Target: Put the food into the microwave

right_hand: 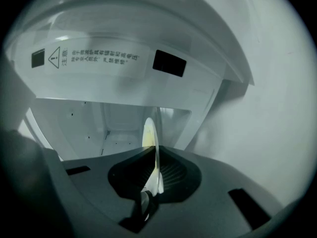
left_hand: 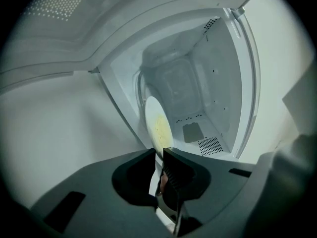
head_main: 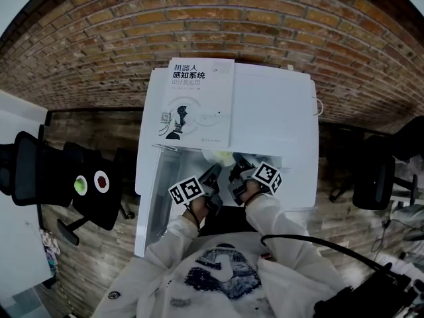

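Brick wall (head_main: 218, 18) backs the head view, where a white microwave (head_main: 278, 111) carries a book (head_main: 197, 101) on its top, toward the left edge. The door (head_main: 156, 197) stands open at the left. At the front opening, the left gripper (head_main: 213, 179) and the right gripper (head_main: 236, 179) sit side by side on the near rim of a pale plate (head_main: 222, 156). Black chairs (head_main: 40, 171) stand well apart at the left.

Left gripper view: both jaws are pressed onto the plate's rim. The plate, seen nearly edge-on, bears yellow food (left_hand: 161, 128) and sits at the mouth of the white cavity (left_hand: 198, 83).

Right gripper view: these jaws likewise clamp the plate's rim, below a warning label (right_hand: 91, 58).
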`<state>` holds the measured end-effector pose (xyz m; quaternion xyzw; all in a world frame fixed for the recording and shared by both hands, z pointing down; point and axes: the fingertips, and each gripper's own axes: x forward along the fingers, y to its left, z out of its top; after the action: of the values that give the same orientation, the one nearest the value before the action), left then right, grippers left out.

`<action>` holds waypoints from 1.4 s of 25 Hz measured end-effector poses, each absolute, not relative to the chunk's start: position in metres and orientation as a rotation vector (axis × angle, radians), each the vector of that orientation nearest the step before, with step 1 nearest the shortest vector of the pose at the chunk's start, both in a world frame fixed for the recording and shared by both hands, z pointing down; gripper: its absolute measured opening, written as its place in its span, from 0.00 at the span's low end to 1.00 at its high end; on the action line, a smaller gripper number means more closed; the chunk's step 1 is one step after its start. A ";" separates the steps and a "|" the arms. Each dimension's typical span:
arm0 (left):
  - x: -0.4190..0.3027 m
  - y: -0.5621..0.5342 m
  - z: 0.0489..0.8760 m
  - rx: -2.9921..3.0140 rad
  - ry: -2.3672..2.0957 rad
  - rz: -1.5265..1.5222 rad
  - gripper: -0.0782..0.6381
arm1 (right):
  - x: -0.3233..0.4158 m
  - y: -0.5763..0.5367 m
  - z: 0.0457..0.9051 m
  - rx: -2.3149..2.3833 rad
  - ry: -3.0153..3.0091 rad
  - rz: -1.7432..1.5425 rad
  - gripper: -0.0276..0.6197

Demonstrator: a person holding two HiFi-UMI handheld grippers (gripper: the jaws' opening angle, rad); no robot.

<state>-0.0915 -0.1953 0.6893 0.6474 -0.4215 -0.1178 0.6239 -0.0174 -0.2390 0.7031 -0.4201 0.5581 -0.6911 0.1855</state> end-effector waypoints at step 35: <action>-0.098 -0.234 0.698 1.455 -1.010 -0.325 0.18 | -0.002 -0.215 0.687 -1.098 1.542 -1.953 0.08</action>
<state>-0.0977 -0.2342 0.6976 0.6331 -0.4396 -0.1415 0.6212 -0.0018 -0.2146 0.6868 -0.3948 0.5544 -0.7022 0.2091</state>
